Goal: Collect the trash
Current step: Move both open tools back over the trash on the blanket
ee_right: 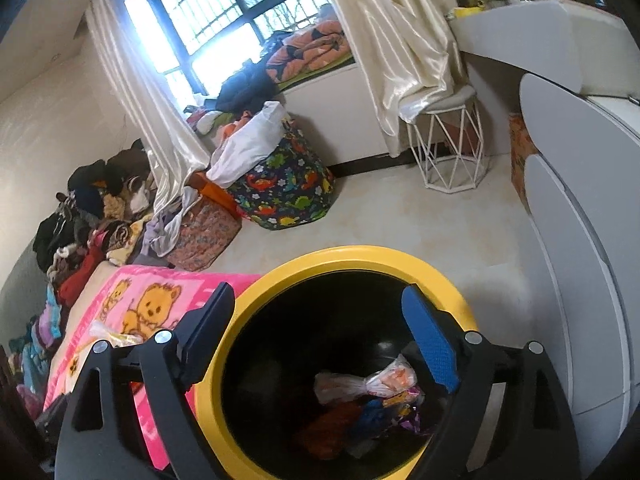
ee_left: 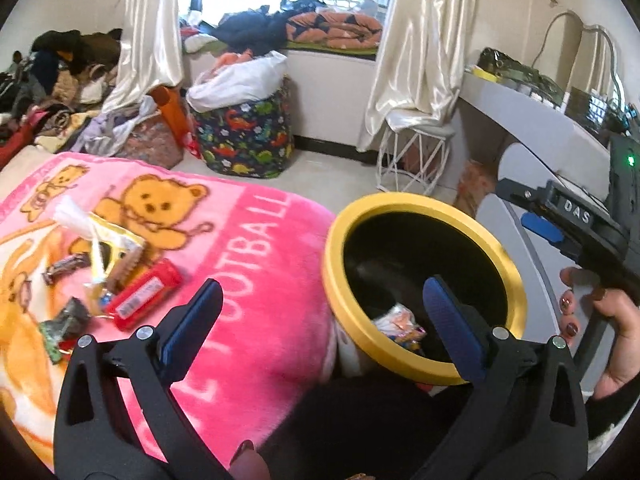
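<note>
A bin with a yellow rim [ee_left: 420, 203] and black inside stands beside the bed, with crumpled wrappers [ee_left: 400, 325] lying at its bottom. Loose trash lies on the pink bear blanket [ee_left: 256, 280]: a red packet [ee_left: 146, 294], a brown bar wrapper [ee_left: 66, 268], a yellow-white packet [ee_left: 110, 240] and a dark green wrapper [ee_left: 66, 320]. My left gripper [ee_left: 320, 292] is open and empty, straddling the blanket's edge and the bin's rim. My right gripper [ee_right: 320, 296] hangs open and empty over the bin's mouth [ee_right: 360, 254], above the wrappers [ee_right: 372, 384]. A hand holds it at the right [ee_left: 524, 210].
A dinosaur-print bag [ee_left: 248, 136] stuffed with white cloth stands on the floor beyond the bed. A white wire stool [ee_left: 416, 156] sits under the curtain. A white rounded desk [ee_right: 580, 240] runs close along the bin's right. Piled clothes [ee_left: 60, 92] line the left wall.
</note>
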Demonstrator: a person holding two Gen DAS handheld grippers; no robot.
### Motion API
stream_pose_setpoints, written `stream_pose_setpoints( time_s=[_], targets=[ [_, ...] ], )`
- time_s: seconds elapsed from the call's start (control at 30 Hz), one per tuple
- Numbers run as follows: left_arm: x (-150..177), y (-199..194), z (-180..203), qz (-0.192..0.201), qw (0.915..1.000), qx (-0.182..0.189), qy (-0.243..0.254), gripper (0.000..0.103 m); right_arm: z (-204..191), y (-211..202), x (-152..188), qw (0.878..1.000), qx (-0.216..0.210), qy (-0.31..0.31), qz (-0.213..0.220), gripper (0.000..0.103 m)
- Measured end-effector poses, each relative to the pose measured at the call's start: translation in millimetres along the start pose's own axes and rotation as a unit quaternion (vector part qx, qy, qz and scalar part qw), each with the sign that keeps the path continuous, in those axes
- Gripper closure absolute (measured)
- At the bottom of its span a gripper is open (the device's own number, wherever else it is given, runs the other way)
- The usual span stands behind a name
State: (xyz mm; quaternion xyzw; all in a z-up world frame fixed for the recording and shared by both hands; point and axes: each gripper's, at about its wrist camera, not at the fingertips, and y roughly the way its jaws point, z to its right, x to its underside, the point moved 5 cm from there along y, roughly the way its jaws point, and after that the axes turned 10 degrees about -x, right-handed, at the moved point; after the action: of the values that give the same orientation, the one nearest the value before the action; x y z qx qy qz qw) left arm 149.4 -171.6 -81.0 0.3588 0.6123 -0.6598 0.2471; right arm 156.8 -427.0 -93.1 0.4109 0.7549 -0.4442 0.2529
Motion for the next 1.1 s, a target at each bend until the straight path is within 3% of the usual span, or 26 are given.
stream_pose_setpoints(
  time_s=[0.63, 1.1],
  targets=[
    [-7, -28, -98, 0.045, 0.9948, -0.067, -0.062, 0.011, -104, 12, 26, 0.995, -0.054, -0.079, -0.017, 0.018],
    [-2, -29, -174, 0.048, 0.9846, -0.105, -0.131, 0.011, -146, 31, 44, 0.991, -0.078, -0.097, -0.051, 0.015]
  ],
)
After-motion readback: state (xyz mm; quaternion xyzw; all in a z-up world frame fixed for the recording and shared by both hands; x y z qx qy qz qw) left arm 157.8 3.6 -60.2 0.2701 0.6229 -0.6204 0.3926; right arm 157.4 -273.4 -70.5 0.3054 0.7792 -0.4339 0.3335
